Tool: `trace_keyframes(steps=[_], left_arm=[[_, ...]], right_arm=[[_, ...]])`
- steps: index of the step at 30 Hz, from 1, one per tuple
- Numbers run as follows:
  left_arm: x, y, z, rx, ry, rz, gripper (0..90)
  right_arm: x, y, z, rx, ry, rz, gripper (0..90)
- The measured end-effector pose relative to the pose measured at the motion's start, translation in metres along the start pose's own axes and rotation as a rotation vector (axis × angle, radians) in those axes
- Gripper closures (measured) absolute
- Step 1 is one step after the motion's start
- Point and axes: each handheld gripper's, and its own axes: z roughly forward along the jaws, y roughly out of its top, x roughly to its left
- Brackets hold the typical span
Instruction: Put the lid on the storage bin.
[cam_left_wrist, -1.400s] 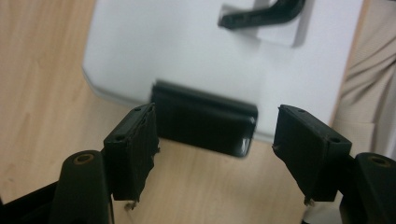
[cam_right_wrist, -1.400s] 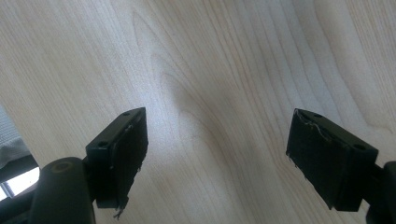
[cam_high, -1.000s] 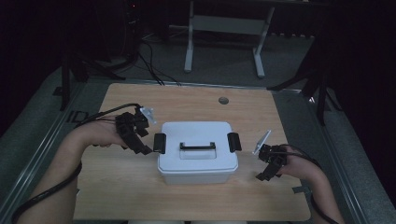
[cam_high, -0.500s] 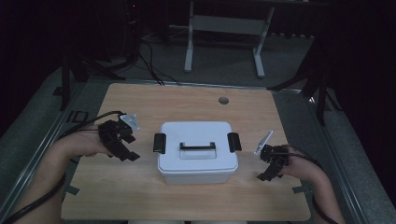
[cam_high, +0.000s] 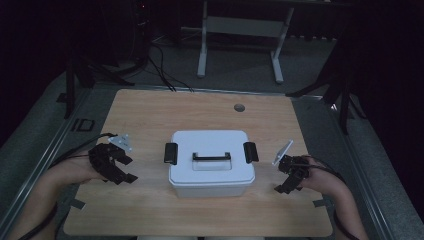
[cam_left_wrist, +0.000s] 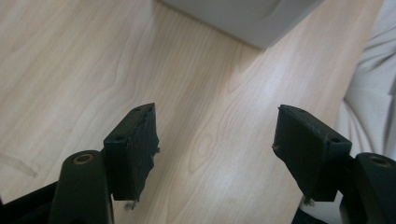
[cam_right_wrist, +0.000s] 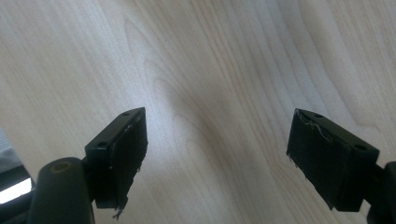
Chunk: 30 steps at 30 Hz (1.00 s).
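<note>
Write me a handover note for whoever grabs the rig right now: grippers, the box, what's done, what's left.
Left gripper: open, nothing between its jaws, low over the table to the left of the box, apart from it.
Right gripper: open, holding nothing, over bare wood to the right of the box, apart from it.
White lidded box: mid-table, lid on, black latch on the left end and on the right end, black handle lying flat on top.
Done: nothing visible on the box; neither gripper touches it.
Left: probably both latches, then the lid. Whether the latches are locked I cannot tell.
</note>
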Motion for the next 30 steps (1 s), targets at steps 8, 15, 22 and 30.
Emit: trace_keyframes(steps=[8, 15, 22, 30], left_arm=[[0.005, -0.027, 0.016, -0.046, 0.002, -0.056, 27.1], [0.006, -0.053, 0.038, -0.149, 0.034, -0.074, 11.3], [0.009, -0.073, 0.058, -0.189, 0.058, -0.127, 2.0], [0.008, -0.086, 0.07, -0.202, 0.136, -0.168, 2.0]], right_arm=[[-0.001, -0.006, 0.003, -0.039, -0.021, 0.016, 19.5], [-0.001, -0.013, 0.007, -0.092, -0.04, 0.042, 18.6], [-0.001, -0.023, 0.016, -0.197, -0.07, 0.128, 13.7], [-0.005, -0.034, 0.031, -0.305, -0.137, 0.239, 12.5]])
